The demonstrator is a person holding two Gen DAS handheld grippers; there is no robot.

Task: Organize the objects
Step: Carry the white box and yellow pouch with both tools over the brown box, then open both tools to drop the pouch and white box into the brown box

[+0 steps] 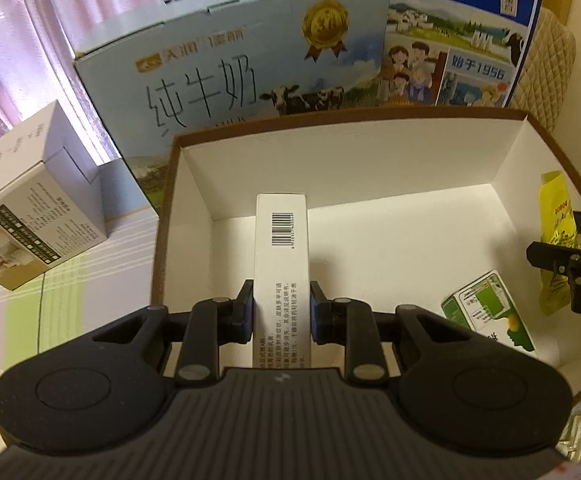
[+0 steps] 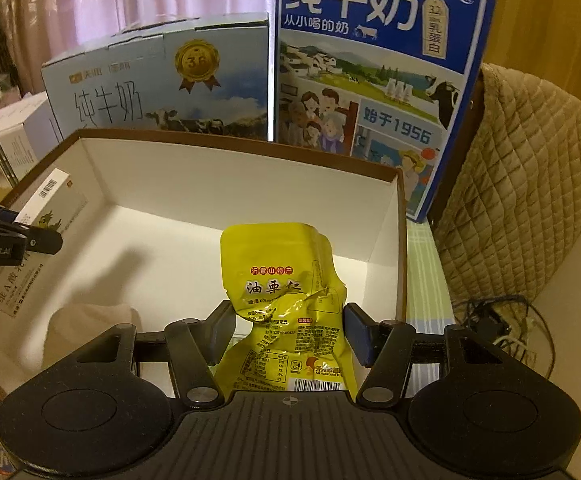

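A brown-rimmed open box with a white inside (image 1: pixel 370 148) fills both views (image 2: pixel 250 184). My left gripper (image 1: pixel 281 310) is shut on a long white carton with a barcode (image 1: pixel 280 256) and holds it over the box's left part; the carton also shows at the left of the right wrist view (image 2: pixel 46 216). My right gripper (image 2: pixel 288 334) holds a crumpled yellow snack pouch (image 2: pixel 278 280) over the box's right part; its jaws press the pouch's sides. The pouch (image 1: pixel 556 236) and right gripper (image 1: pixel 570 268) show at the right edge of the left wrist view. A green-and-white packet (image 1: pixel 490 312) lies on the box floor.
Two milk cartons stand behind the box: a light blue one (image 1: pixel 226 72) and a dark blue one (image 2: pixel 374 80). A small white box (image 1: pixel 30 208) sits on the table at left. A quilted beige cushion (image 2: pixel 522 192) and tangled cables (image 2: pixel 498 324) lie at right.
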